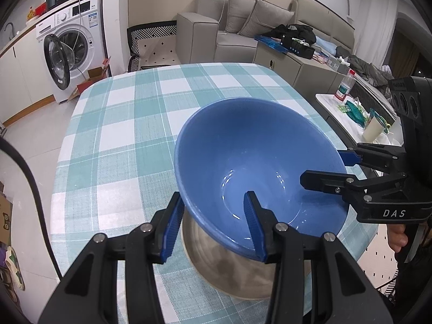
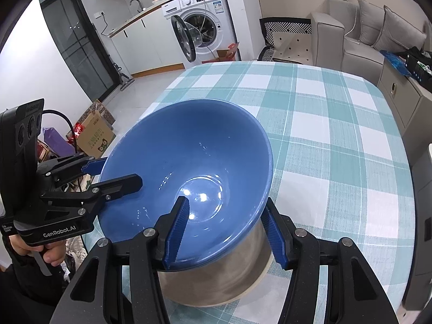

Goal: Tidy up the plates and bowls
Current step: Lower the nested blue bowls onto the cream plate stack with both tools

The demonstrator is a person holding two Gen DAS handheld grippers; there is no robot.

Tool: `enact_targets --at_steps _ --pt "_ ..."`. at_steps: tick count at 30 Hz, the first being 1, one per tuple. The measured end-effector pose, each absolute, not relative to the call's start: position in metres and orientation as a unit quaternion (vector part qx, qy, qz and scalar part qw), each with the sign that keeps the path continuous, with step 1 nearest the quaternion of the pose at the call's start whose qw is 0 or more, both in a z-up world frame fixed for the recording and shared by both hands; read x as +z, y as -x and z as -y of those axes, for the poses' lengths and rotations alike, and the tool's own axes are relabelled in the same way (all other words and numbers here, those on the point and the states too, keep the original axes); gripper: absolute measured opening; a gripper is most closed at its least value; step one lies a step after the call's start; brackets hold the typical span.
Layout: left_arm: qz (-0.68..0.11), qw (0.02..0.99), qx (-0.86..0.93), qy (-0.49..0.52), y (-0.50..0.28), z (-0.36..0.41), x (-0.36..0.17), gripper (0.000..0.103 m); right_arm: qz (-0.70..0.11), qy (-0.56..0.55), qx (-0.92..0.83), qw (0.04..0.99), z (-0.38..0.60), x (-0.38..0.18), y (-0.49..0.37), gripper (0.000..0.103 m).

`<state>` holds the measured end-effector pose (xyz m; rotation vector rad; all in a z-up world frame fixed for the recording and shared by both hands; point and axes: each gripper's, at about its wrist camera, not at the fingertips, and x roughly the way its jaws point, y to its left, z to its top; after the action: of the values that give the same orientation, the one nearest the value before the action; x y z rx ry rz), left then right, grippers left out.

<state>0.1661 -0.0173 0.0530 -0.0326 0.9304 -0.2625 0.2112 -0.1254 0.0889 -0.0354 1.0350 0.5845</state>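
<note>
A large blue bowl (image 1: pixel 259 162) sits tilted on top of a metal bowl (image 1: pixel 229 264) on the checked tablecloth (image 1: pixel 129 124). My left gripper (image 1: pixel 216 224) straddles the blue bowl's near-left rim, one finger inside and one outside, with a gap around the wall. My right gripper (image 2: pixel 226 232) straddles the rim on the other side the same way, above the metal bowl (image 2: pixel 216 278). Each gripper shows in the other's view: the right one (image 1: pixel 324 170) and the left one (image 2: pixel 118 175). The blue bowl (image 2: pixel 189 167) is empty.
The table's far half is bare cloth (image 2: pixel 324 108). A washing machine (image 1: pixel 73 40) with its door open stands beyond the table, a grey sofa (image 1: pixel 237 27) behind, and a side table (image 1: pixel 351 116) with a bottle and cup at the right. Cardboard boxes (image 2: pixel 94 132) lie on the floor.
</note>
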Motion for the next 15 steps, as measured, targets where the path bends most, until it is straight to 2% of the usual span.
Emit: enact_targets --at_steps 15 --pt "-0.447 0.885 -0.126 0.014 -0.1662 0.0173 0.0478 0.045 -0.489 0.018 0.275 0.828 0.1242 0.0872 -0.2089 0.057"
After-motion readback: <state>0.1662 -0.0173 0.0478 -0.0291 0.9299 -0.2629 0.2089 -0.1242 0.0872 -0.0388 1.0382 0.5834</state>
